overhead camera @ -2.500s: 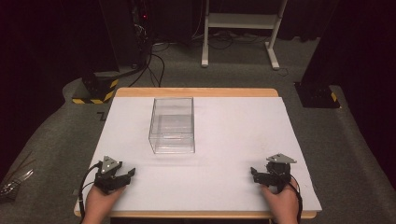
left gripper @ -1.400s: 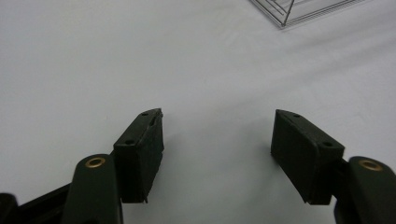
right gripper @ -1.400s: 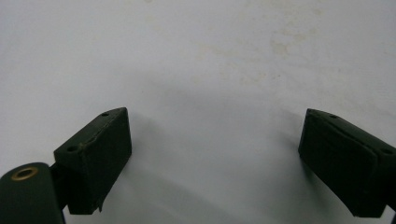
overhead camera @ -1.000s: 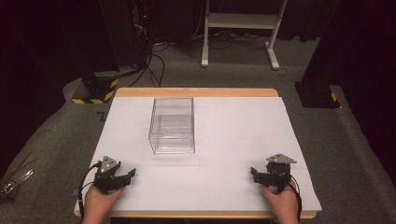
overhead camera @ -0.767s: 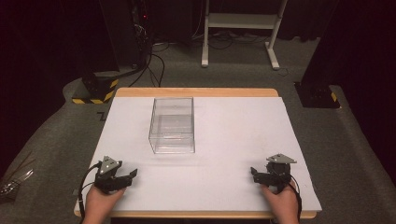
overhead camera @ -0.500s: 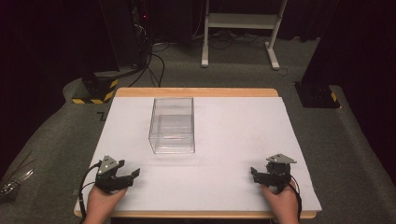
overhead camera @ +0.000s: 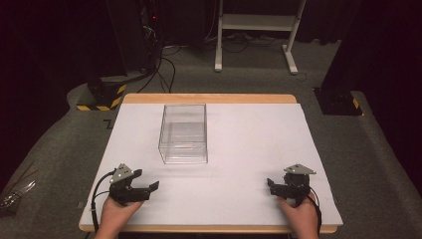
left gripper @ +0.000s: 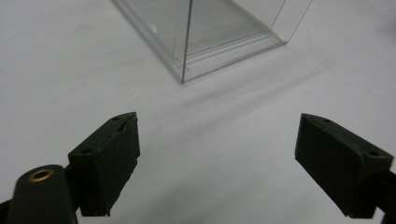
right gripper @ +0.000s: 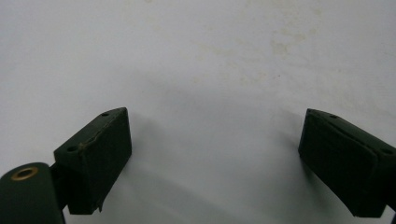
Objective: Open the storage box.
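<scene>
So on the left side, the person's left gripper [overhead camera: 147, 188] sits low near the front edge of the white table [overhead camera: 249, 149], pointing toward the middle. Its jaws have just been opening and now stand wide apart with nothing between them, just bare tabletop. In the left gripper view the clear plastic box [left gripper: 205, 32] is right ahead of those jaws, near but not touching, with one corner turned toward them.

From above, the box [overhead camera: 183, 133] stands upright on the left-center of the table, looks empty, well apart from both hands.

Over on the right, the right gripper [overhead camera: 271, 185] rests near the front edge too, jaws spread wide, holding nothing, with plain white surface in between.
</scene>
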